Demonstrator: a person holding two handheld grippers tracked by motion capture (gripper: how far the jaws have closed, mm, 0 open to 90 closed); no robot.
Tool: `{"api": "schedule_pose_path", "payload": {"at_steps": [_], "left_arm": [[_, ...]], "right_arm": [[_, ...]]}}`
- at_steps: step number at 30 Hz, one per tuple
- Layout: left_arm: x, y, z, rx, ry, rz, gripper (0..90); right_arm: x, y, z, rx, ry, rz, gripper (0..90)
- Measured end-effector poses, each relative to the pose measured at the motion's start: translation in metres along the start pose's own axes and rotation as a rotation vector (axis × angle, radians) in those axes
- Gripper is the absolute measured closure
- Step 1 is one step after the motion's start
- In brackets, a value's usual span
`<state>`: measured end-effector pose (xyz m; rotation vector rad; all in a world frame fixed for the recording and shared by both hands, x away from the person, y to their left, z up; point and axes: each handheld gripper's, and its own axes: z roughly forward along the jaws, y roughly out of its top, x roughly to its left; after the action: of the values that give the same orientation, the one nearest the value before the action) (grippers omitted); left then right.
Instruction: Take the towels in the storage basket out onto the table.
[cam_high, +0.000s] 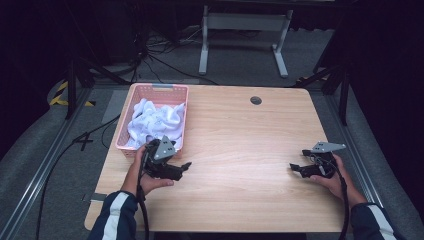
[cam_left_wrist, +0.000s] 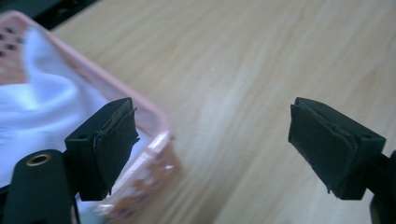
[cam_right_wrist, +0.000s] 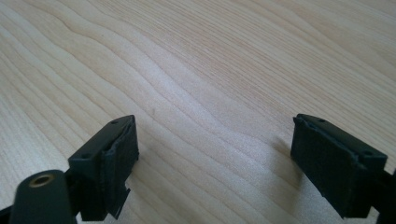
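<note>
Both grippers wait wide open over a bare wooden table, with the laundry basket at ten o'clock.

The pink perforated basket (cam_high: 156, 117), heaped with crumpled white cloth (cam_high: 154, 121), sits at the table's (cam_high: 240, 150) ten o'clock, probably parked at the edge to leave the middle free for work. The left gripper (cam_high: 186, 166) is held low at about eight o'clock, just beside the basket's near corner, jaws spread wide and empty, pointing toward three o'clock; its own view shows the basket rim (cam_left_wrist: 154, 116) right behind one jaw. The right gripper (cam_high: 295, 168) hovers at four o'clock, well apart from the basket, jaws equally agape over plain wood (cam_right_wrist: 196, 84), aimed toward nine o'clock. Both forearms enter from six o'clock, wrists level.
</note>
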<state>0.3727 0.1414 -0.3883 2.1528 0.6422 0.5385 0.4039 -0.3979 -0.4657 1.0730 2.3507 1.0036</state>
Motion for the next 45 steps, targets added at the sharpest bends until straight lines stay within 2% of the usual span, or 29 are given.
{"api": "schedule_pose_path", "payload": {"at_steps": [2, 3, 6, 7, 9, 10, 11, 13, 16, 19, 21, 22, 23, 24, 25, 27, 28, 30, 32, 33, 34, 35, 36, 38, 41, 43, 45], "left_arm": [[0.011, 0.005, -0.005, 0.021, 0.048, 0.016, 15.9], [0.011, 0.005, -0.005, 0.021, 0.048, 0.016, 15.8], [0.034, 0.013, -0.008, 0.037, 0.094, -0.014, 15.7], [0.039, 0.015, -0.006, 0.046, 0.123, -0.021, 15.7], [0.052, 0.017, -0.001, 0.1, 0.169, -0.003, 15.8], [0.06, 0.016, 0.003, 0.128, 0.21, 0.01, 15.9], [0.067, 0.016, 0.008, 0.152, 0.234, -0.017, 15.9], [0.084, 0.015, 0.017, 0.229, 0.251, -0.052, 16.0], [0.105, 0.013, 0.03, 0.291, 0.265, -0.096, 16.2], [0.119, 0.009, 0.048, 0.368, 0.266, -0.149, 15.9], [0.125, 0.006, 0.062, 0.461, 0.262, -0.165, 15.8], [0.128, 0.005, 0.07, 0.514, 0.275, -0.176, 15.8], [0.13, 0.003, 0.076, 0.541, 0.287, -0.196, 15.4], [0.133, 0.002, 0.081, 0.588, 0.276, -0.208, 14.4], [0.136, 0.003, 0.085, 0.621, 0.268, -0.207, 12.1], [0.138, 0.004, 0.092, 0.672, 0.285, -0.205, 2.5], [0.139, 0.003, 0.097, 0.705, 0.268, -0.205, 0.0], [0.139, 0.002, 0.107, 0.75, 0.273, -0.174, 0.0], [0.138, 0.001, 0.115, 0.748, 0.261, -0.166, 0.0], [0.139, -0.001, 0.117, 0.732, 0.235, -0.174, 0.0], [0.142, -0.003, 0.116, 0.7, 0.225, -0.203, 0.0], [0.146, -0.006, 0.115, 0.682, 0.202, -0.247, 0.0], [0.146, -0.007, 0.115, 0.674, 0.206, -0.257, 0.0], [0.145, -0.005, 0.115, 0.684, 0.196, -0.252, 2.1], [0.145, -0.003, 0.113, 0.672, 0.169, -0.247, 14.2], [0.145, -0.002, 0.112, 0.661, 0.169, -0.25, 25.7], [0.143, -0.001, 0.111, 0.655, 0.176, -0.228, 34.9]], "right_arm": [[0.0, 0.0, 0.0, 0.0, 0.0, 0.0, 15.0], [0.0, 0.0, 0.0, 0.0, 0.0, 0.0, 15.0], [0.0, 0.0, 0.0, 0.0, 0.0, 0.0, 15.0], [0.0, 0.0, 0.0, 0.0, 0.0, 0.0, 15.0], [0.0, 0.0, 0.0, -0.001, -0.001, 0.002, 14.9], [0.0, 0.0, 0.0, -0.002, -0.002, 0.001, 14.9], [0.0, 0.0, 0.0, -0.002, -0.002, 0.001, 14.9], [0.0, 0.0, 0.0, 0.0, -0.001, 0.001, 14.9], [0.0, 0.0, 0.0, 0.001, 0.0, 0.001, 14.9], [0.0, 0.0, 0.0, 0.001, 0.0, 0.001, 14.9], [0.0, 0.0, 0.0, 0.0, 0.001, 0.0, 14.9], [0.0, 0.0, 0.0, 0.0, 0.0, 0.0, 14.9], [0.0, 0.0, 0.001, -0.002, 0.0, 0.001, 14.9], [0.0, 0.0, 0.001, -0.002, 0.0, 0.001, 14.9], [0.0, 0.0, 0.001, -0.002, 0.0, 0.0, 14.9], [0.0, 0.0, 0.001, -0.002, 0.001, 0.0, 14.9], [0.0, 0.0, 0.001, -0.002, 0.001, 0.0, 14.9], [0.0, 0.0, 0.001, -0.002, 0.001, 0.0, 14.9], [0.0, 0.0, 0.001, -0.002, 0.001, 0.0, 14.9], [0.0, 0.0, 0.001, -0.002, 0.001, -0.001, 14.9], [0.0, 0.0, 0.001, -0.002, 0.002, -0.001, 14.9], [0.0, 0.0, 0.001, -0.002, 0.002, -0.001, 14.9], [0.0, 0.0, 0.001, -0.002, 0.001, -0.001, 14.9], [0.0, 0.0, 0.001, -0.002, 0.002, -0.001, 14.9], [0.0, 0.0, 0.001, -0.002, 0.002, -0.002, 14.9], [0.0, 0.0, 0.001, -0.002, 0.002, -0.002, 14.9], [0.0, 0.0, 0.001, -0.002, 0.002, -0.002, 14.9]]}}
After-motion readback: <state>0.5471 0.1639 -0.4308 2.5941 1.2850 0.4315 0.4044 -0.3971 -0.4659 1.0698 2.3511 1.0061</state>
